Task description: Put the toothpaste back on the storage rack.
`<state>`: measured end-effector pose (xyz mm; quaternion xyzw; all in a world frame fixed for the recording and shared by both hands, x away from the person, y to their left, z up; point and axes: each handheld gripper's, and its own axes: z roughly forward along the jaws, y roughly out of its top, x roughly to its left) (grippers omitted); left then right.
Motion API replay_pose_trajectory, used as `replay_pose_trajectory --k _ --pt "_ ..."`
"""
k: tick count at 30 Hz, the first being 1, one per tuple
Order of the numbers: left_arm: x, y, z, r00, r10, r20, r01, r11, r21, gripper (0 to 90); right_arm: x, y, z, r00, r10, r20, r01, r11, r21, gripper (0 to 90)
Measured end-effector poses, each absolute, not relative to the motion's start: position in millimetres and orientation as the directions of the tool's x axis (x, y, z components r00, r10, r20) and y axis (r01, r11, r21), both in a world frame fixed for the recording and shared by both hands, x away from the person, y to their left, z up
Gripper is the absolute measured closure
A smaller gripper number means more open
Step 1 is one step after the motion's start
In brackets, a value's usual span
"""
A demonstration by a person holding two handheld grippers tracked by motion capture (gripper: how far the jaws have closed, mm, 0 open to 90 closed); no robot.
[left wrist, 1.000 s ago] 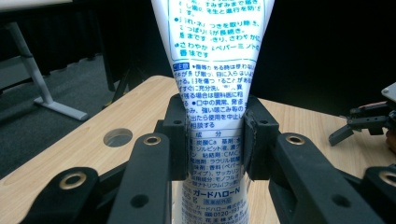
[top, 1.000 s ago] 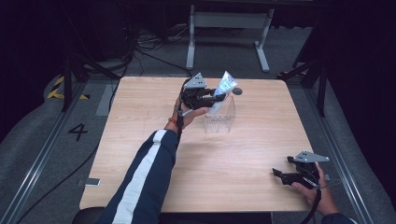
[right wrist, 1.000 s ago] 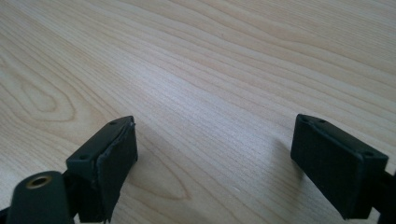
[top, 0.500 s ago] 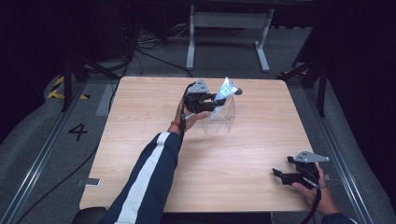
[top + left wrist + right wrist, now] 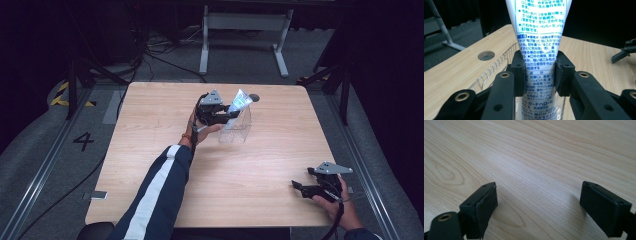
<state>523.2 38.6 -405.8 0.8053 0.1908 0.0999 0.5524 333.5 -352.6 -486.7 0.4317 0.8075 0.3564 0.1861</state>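
Observation:
My left gripper [image 5: 229, 114] is shut on a white toothpaste tube [image 5: 239, 104] with blue print, held tilted over a wire basket [image 5: 237, 131] at the table's far middle. In the left gripper view both pads press the tube [image 5: 539, 47] at its middle, and its lower end reaches down into the basket [image 5: 496, 68]. My right gripper [image 5: 300, 189] rests near the front right corner, open, nothing between its jaws. The right gripper view has its pads [image 5: 484, 203] wide apart over bare wood.
The wooden table [image 5: 150, 130] has a round cable hole [image 5: 254, 97] just behind the basket. A metal frame stand [image 5: 245, 30] sits on the floor beyond the far edge. Rails run along both sides of the table.
The left gripper has sunk a little with the tube, bringing it lower into the basket. The right gripper has stayed in place.

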Motion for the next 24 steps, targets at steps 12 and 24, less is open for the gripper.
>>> replay_pose_trajectory --k 12,24 --pt "517.9 38.2 -409.5 0.910 0.415 -0.012 0.188 -0.388 0.902 65.3 333.7 -352.7 -486.7 -0.560 0.829 0.007 0.564 0.374 0.736 14.7" --pt "516.6 35.9 -421.3 0.908 0.419 0.007 0.223 -0.497 0.838 61.1 333.9 -352.8 -486.7 -0.561 0.828 0.006 0.562 0.376 0.737 14.7"
